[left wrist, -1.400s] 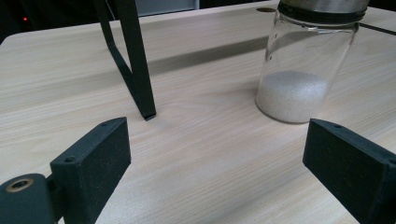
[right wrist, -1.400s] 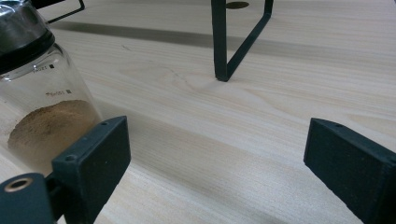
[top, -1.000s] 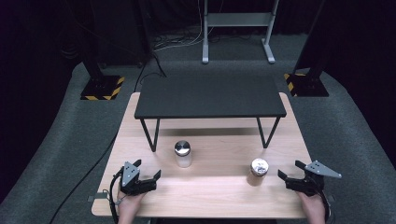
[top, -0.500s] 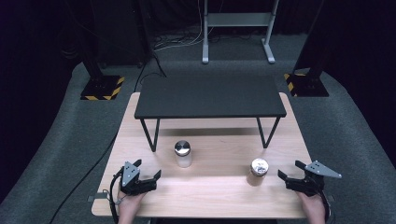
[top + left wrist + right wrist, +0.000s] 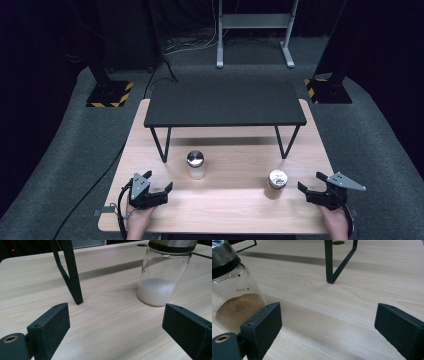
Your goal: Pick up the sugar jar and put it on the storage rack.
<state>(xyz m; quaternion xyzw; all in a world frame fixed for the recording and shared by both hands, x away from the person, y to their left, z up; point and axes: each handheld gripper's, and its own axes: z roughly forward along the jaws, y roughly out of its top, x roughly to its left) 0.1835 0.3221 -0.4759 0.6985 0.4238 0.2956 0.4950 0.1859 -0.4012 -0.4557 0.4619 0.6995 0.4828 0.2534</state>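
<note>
Two glass shaker jars with metal lids stand upright on the wooden table. The one with white grains stands left of centre, ahead and to the right of my left gripper, which is open and holds nothing. The jar with brown powder stands at the right, close beyond the left jaw of my right gripper. That gripper is open too, low at the table's front right.
A low black shelf on thin metal legs spans the back half of the table; one leg stands ahead of the left gripper, another ahead of the right. Grey carpet and black stands surround the table.
</note>
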